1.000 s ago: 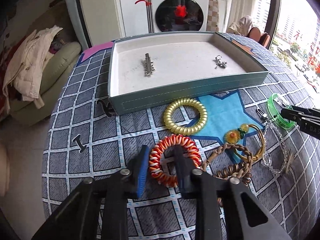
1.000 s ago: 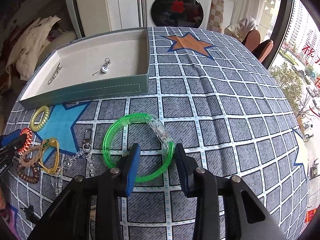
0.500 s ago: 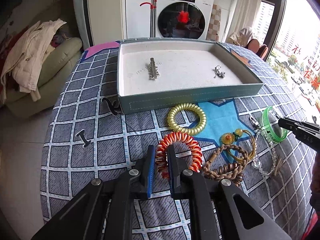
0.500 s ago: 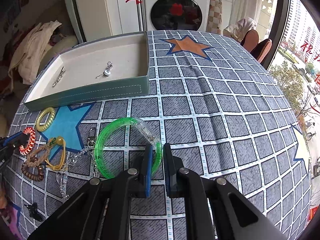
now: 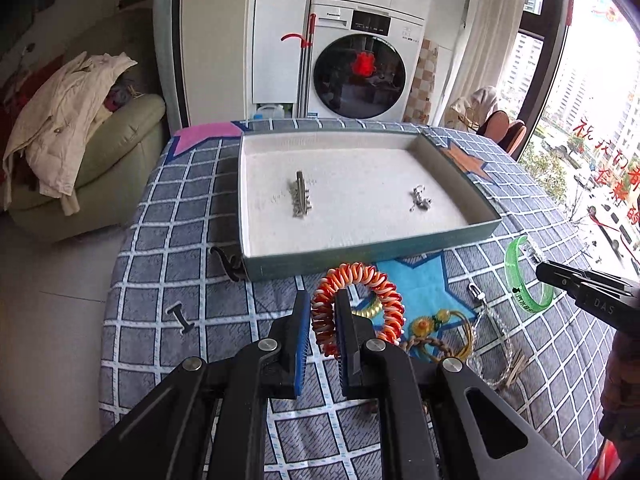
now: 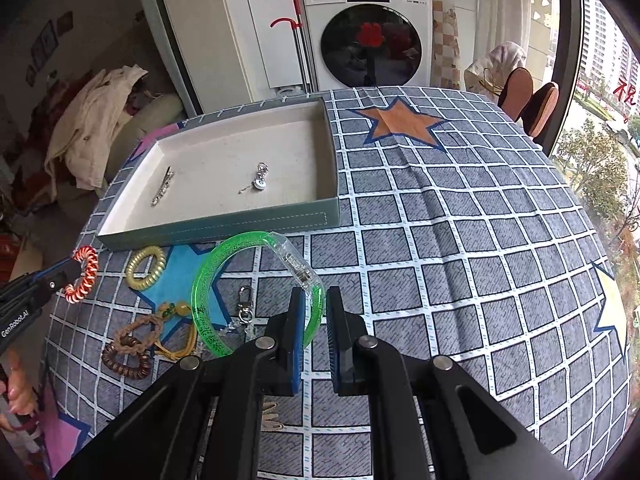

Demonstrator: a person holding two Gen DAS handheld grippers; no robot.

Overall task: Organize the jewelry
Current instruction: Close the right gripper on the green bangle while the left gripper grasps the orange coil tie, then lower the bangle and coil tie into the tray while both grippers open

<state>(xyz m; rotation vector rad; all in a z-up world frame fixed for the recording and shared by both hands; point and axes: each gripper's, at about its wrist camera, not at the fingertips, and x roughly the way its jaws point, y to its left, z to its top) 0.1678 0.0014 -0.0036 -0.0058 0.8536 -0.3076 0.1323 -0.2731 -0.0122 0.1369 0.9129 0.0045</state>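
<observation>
Both hand-held grippers tilted steeply down over a table spread with a grey-and-white grid cloth [image 6: 460, 248]. The left gripper [image 5: 322, 320] was clamped on the near side of an orange-and-white spiral bracelet [image 5: 360, 304], its blue-padded fingers [image 5: 302, 332] pressing the coil from either side so the loop stood upright, clear of the cloth. The right gripper [image 6: 312, 320] was pinched shut on the rim of a translucent green bangle [image 6: 224, 280], which carried a clear plastic section on its upper right and, seen from the left wrist camera, small dark print too fine to read. Part of a hand [image 6: 16, 396] showed at the lower left edge of the right wrist view. Still lying on the cloth between the two grippers were a gold spiral hair tie [image 6: 146, 266], a braided tan cord with a brown coil [image 6: 128, 350], a yellow cord with amber beads [image 6: 178, 312] and a clear bead chain with a metal clasp [image 6: 244, 314]. Farther back sat a shallow teal tray [image 5: 360, 254] with a pale lining, holding a silver hair clip [image 5: 300, 194] towards its left and a small silver charm [image 5: 419, 199] towards its right, well apart. The side of the right gripper read "DAS"; the left one read "GenRobot.AI". Behind the table stood a white front-loading washing machine [image 5: 360, 68] marked "Panasonic", and red characters were stuck to the window at far right.
</observation>
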